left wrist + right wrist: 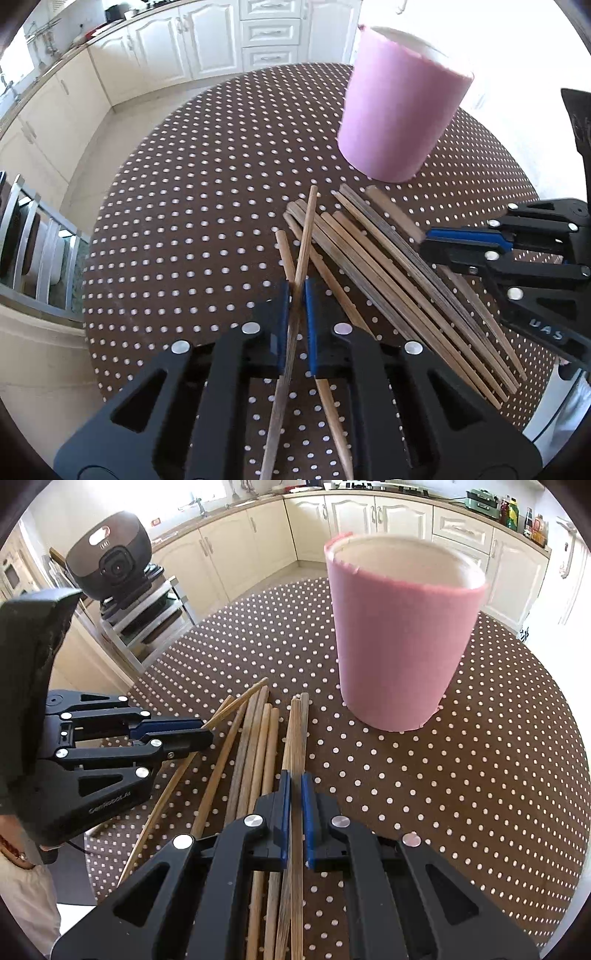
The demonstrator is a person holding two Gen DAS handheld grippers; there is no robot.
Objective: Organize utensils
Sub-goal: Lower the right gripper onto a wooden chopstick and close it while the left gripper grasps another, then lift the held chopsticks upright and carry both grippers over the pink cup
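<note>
A pile of slim wooden chopsticks lies on the round brown table with white polka dots, just in front of a tall pink cylindrical holder with a white inside, which stands upright on the same table. The left gripper has its blue-padded jaws clamped on a single wooden chopstick whose tip rises clear of the pile, pointing toward the holder. The right gripper is pressed together on a pair of chopsticks at the side of the pile nearest the holder.
</note>
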